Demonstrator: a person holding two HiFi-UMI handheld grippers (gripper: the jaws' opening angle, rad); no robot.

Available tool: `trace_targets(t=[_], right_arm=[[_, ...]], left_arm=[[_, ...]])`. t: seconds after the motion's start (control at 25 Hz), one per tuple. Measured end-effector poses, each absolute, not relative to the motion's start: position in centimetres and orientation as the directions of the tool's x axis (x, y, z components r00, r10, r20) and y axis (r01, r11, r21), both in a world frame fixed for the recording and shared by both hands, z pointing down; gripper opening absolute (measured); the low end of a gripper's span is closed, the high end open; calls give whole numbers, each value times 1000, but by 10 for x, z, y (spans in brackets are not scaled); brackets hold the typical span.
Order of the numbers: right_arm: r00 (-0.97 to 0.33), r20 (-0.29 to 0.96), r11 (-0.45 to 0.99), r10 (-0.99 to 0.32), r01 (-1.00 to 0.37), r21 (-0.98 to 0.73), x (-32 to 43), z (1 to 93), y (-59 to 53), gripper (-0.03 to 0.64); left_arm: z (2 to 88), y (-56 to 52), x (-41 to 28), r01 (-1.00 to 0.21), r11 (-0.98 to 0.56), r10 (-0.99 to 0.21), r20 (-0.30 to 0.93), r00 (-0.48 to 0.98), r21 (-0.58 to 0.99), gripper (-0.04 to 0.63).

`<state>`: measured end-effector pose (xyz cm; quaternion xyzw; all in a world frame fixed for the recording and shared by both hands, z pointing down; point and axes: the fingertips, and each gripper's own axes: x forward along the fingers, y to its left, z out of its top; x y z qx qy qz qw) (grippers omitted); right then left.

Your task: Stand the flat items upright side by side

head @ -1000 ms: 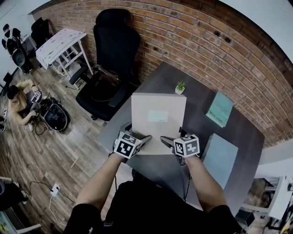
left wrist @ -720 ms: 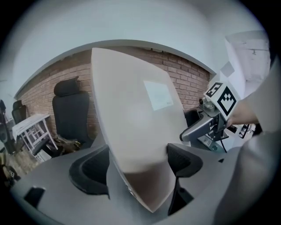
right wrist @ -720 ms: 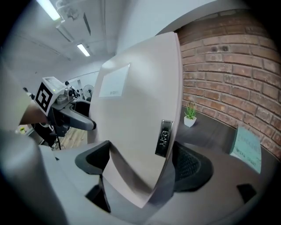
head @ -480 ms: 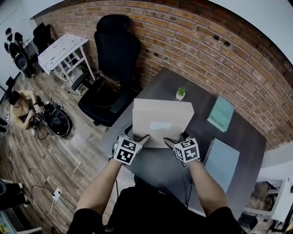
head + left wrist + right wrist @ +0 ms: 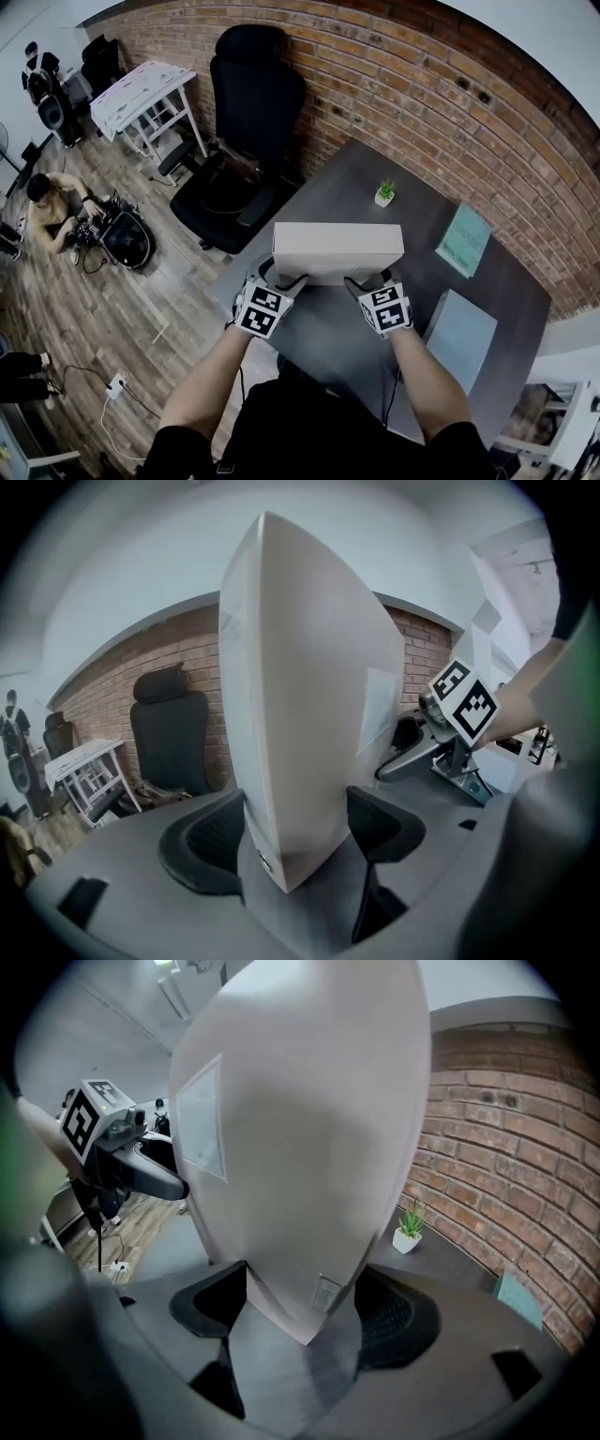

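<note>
Left hand-held gripper [image 5: 285,282] and right hand-held gripper [image 5: 362,283], jaws closing, pinch the flat cardboard box [image 5: 337,247], tipped upright over the desk [image 5: 330,326]. Standing-up step in hand. Next, likely: settle its edge squarely before release.

Box [image 5: 337,251] has tipped up. A second ago its broad face with the pale label faced the head camera, and half a second ago it was part-way over. Now only a narrow long side shows there, and the label is gone from that view. Left tongs [image 5: 284,282] and right tongs [image 5: 360,283] have moved forward with its near corners, jaws closing. Pads look pressed on it, though that's hard to confirm.
</note>
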<state>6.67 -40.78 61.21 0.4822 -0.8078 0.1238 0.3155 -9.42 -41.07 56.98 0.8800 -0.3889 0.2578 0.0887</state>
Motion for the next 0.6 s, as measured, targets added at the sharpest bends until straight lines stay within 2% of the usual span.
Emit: trace_targets(t=[0.6], right_arm=[[-410,616,526,-673,-850,8,69,603,-413,376]], left_arm=[[576,-414,-104,-738,-675,-621,557,552,-21,353]])
